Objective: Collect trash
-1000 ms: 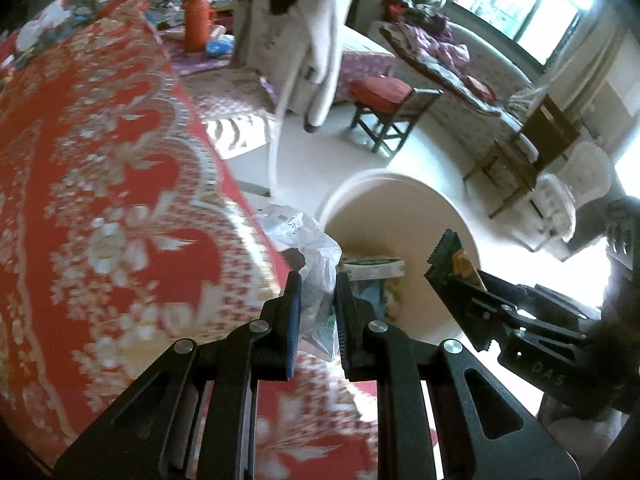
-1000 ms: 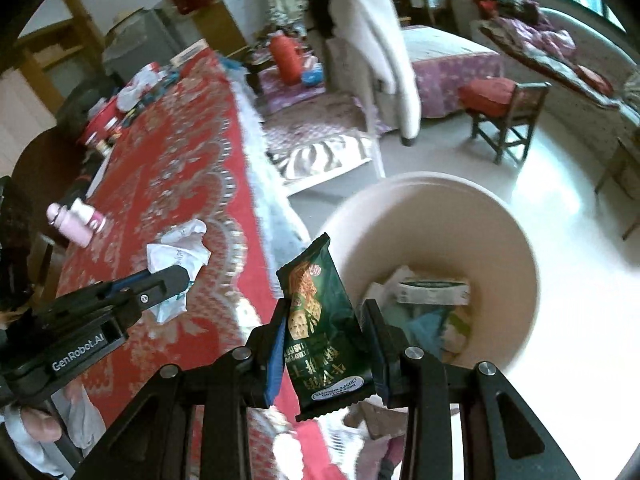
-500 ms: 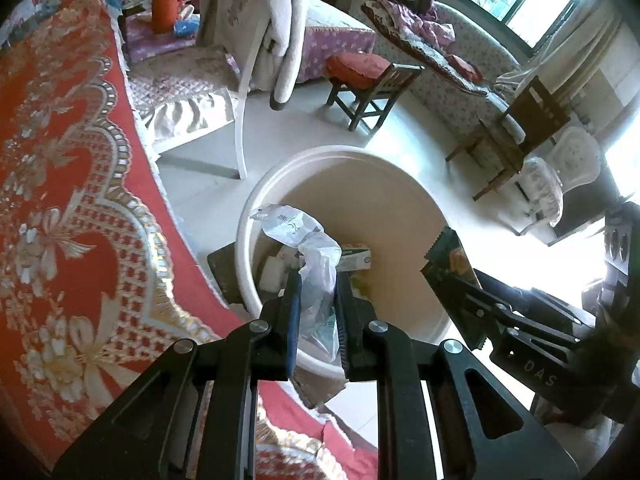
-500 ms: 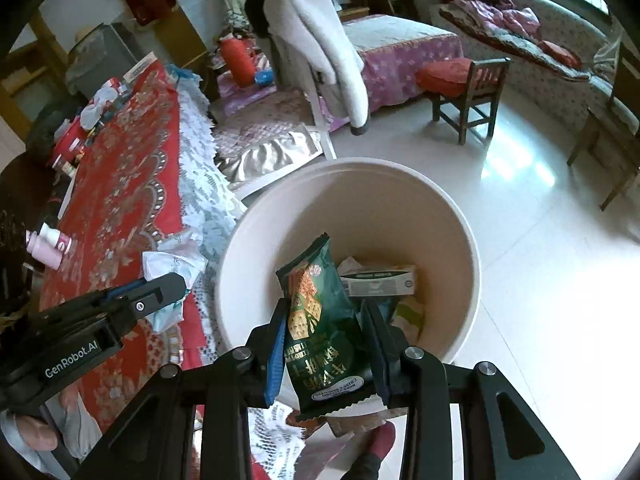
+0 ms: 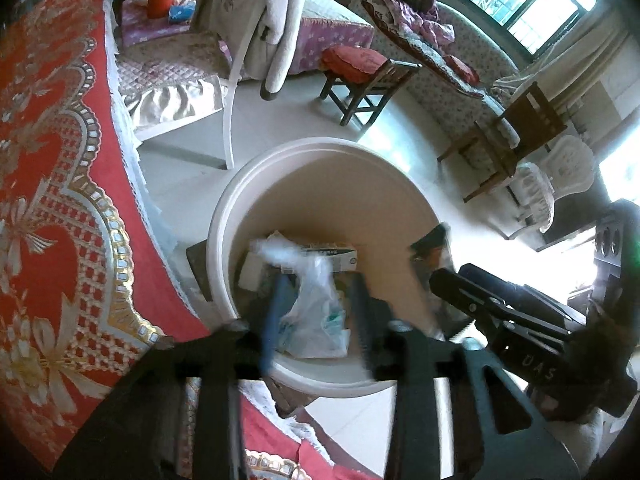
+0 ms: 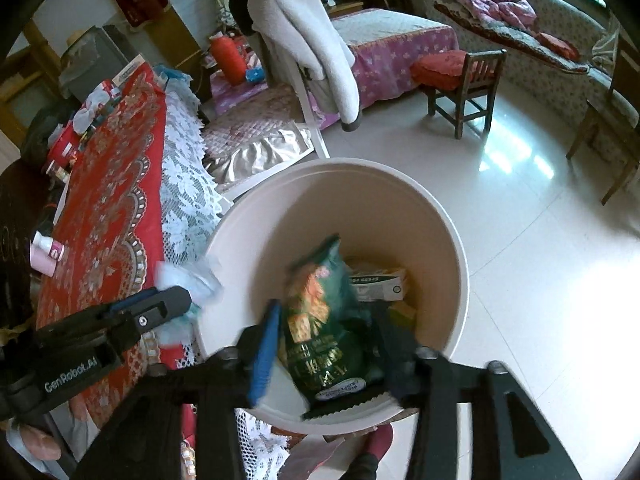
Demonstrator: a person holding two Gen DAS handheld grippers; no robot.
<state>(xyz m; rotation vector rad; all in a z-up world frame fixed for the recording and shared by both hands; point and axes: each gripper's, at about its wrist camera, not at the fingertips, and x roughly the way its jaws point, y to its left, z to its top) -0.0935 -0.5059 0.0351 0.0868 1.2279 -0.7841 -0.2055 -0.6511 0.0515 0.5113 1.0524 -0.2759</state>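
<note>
A round beige bin (image 5: 320, 152) stands on the floor beside the red-clothed table; it also shows in the right wrist view (image 6: 460, 248). My left gripper (image 5: 316, 312) is open above the bin, and a clear plastic bag (image 5: 316, 300) hangs loose between its fingers. My right gripper (image 6: 328, 340) is open above the bin, and a green snack packet (image 6: 324, 328) sits blurred between its spread fingers. A white box (image 6: 376, 284) lies in the bin.
The red patterned tablecloth (image 5: 52, 184) with a lace edge (image 6: 184, 196) borders the bin on the left. A pink bottle (image 6: 46, 252) lies on the table. A white chair with a coat (image 6: 304, 40) and a wooden stool (image 6: 460, 80) stand beyond the bin.
Both grippers have moved further over the bin and opened. The plastic bag and the green packet are let go and blur between the spread fingers.
</note>
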